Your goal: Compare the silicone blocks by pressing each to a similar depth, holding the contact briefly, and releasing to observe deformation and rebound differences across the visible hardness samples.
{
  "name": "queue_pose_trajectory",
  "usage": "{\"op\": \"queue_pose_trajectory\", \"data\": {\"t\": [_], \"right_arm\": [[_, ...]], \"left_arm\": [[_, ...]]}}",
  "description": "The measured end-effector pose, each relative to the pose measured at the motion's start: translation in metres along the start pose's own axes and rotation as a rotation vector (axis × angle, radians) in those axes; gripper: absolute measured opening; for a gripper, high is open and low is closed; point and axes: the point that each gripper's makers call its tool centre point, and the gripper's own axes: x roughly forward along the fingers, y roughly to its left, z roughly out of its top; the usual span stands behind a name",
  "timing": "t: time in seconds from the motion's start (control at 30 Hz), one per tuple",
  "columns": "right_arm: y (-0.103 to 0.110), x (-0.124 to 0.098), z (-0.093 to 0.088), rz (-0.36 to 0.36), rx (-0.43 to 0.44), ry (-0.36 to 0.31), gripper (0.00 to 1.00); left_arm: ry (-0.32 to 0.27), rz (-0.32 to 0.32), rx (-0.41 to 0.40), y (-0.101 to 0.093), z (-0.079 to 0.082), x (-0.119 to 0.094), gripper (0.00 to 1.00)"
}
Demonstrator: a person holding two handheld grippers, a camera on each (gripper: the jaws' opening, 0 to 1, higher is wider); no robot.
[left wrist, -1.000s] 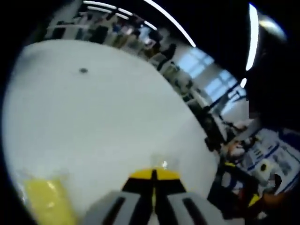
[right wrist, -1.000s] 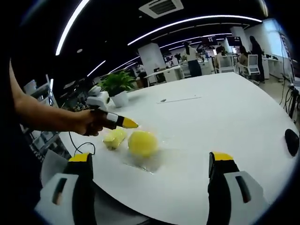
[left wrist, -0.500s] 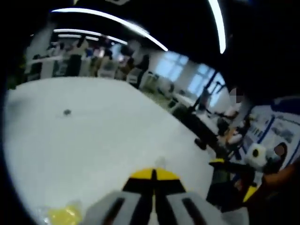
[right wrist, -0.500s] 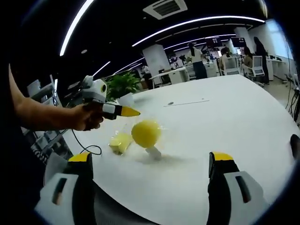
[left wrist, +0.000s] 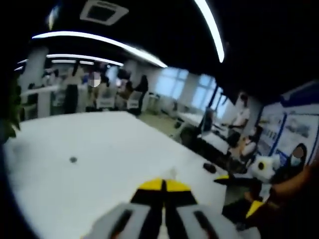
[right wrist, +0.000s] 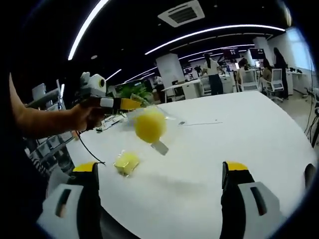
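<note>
Right gripper view: the right gripper (right wrist: 159, 199) rises from the bottom edge with its two yellow-tipped jaws spread wide apart and nothing between them. Just beyond them, a small yellow block (right wrist: 126, 162) lies flat on the white table (right wrist: 239, 134). Above and a little past it, a clear bag (right wrist: 152, 124) hangs in the air, clear of the table, with a round yellow block (right wrist: 149, 125) inside and a small pale tag at its lower end. The bag's top edge is pinched in the yellow tip of the left gripper (right wrist: 130, 104), held by a hand (right wrist: 87, 115) that enters from the left. Farther back stand a green plant (right wrist: 133, 92), desks, chairs and people under strip lights.

Left gripper view: blurred. The left gripper (left wrist: 163, 185) shows its jaws pressed together at the bottom, yellow tips meeting, with a faint glint of clear film just above them. Beyond lies the table (left wrist: 99, 144) with a small dark spot (left wrist: 73, 160). In the distance, people sit in an office.
</note>
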Motion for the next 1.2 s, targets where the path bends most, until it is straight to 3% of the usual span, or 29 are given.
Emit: {"op": "queue_pose_trajectory", "data": {"t": [0.2,0.37,0.47,0.57,0.63,0.73,0.93,1.0,1.2], "right_arm": [[-0.006,0.002,0.035,0.029,-0.032,-0.054,0.96],[-0.002,0.011,0.068,0.120,-0.104,-0.072,0.96],[-0.002,0.016,0.083,0.162,-0.091,-0.096,0.96],[0.005,0.021,0.098,0.259,-0.065,-0.122,0.96],[0.011,0.025,0.105,0.307,-0.099,-0.132,0.96],[0.027,0.031,0.108,0.407,-0.129,-0.140,0.96],[0.056,0.048,0.095,0.532,-0.145,-0.105,0.95],[0.062,0.052,0.096,0.554,-0.160,-0.110,0.84],[0.075,0.056,0.109,0.614,-0.149,-0.168,0.64]], "left_arm": [[-0.022,-0.008,0.030,-0.010,0.028,-0.014,0.00],[-0.032,-0.051,0.037,-0.027,0.045,-0.023,0.00],[-0.046,-0.075,0.053,-0.042,0.052,-0.028,0.00],[-0.054,-0.098,0.046,-0.051,0.058,-0.033,0.00],[-0.048,-0.126,0.042,-0.059,0.059,-0.036,0.00],[-0.051,-0.146,0.037,-0.067,0.060,-0.040,0.00],[-0.060,-0.163,0.045,-0.077,0.061,-0.047,0.00],[-0.064,-0.168,0.041,-0.079,0.062,-0.050,0.00],[-0.057,-0.200,0.028,-0.090,0.062,-0.058,0.00]]}}
